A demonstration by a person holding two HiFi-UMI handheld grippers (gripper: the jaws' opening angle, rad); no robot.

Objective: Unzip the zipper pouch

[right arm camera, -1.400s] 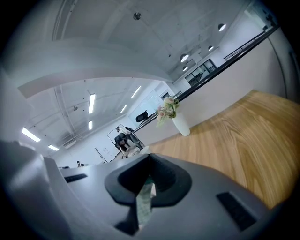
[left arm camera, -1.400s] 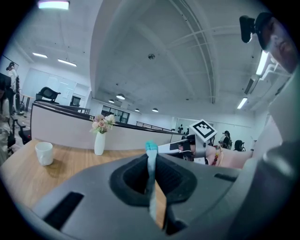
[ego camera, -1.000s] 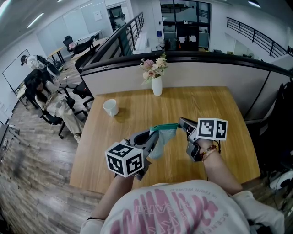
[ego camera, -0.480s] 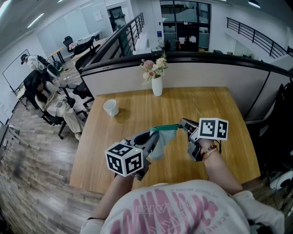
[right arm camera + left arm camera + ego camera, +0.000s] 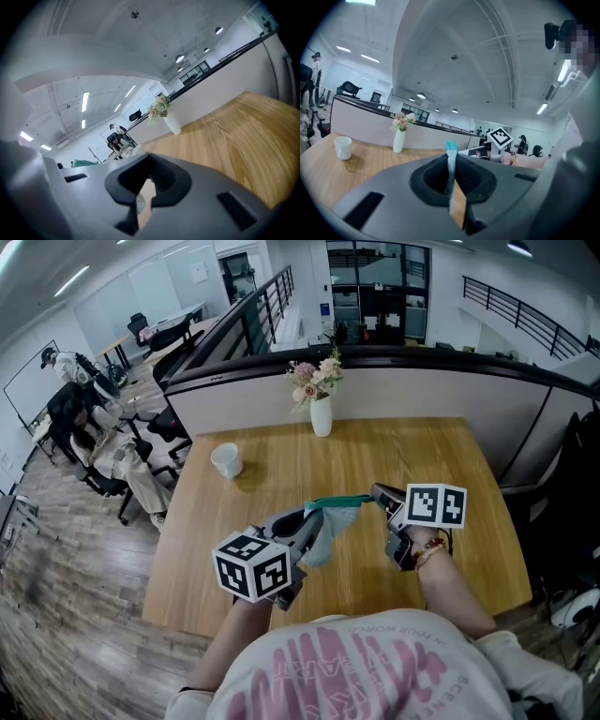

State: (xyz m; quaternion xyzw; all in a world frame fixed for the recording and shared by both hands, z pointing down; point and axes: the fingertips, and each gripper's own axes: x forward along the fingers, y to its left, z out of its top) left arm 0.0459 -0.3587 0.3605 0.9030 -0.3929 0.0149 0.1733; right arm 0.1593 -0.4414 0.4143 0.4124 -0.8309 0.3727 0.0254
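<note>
I hold a pale blue zipper pouch [image 5: 325, 527] with a green zipper edge [image 5: 339, 502] in the air above the wooden table [image 5: 441, 456]. My left gripper [image 5: 306, 519] is shut on the pouch's left end; in the left gripper view its jaws [image 5: 451, 174] pinch a teal strip of the pouch [image 5: 451, 149]. My right gripper [image 5: 376, 493] is shut at the right end of the zipper line, apparently on the zipper pull. In the right gripper view the jaws [image 5: 146, 183] are pressed together with a small pale piece between them. The pouch body hangs down between the two grippers.
A white cup [image 5: 226, 460] stands on the table's far left. A white vase with flowers [image 5: 322, 414] stands at the far edge, in front of a low partition wall [image 5: 422, 390]. Office chairs and people sit below at the left [image 5: 94, 437].
My right gripper has drifted slightly to the right, and the green zipper line runs a little longer between the grippers. The left gripper has barely moved.
</note>
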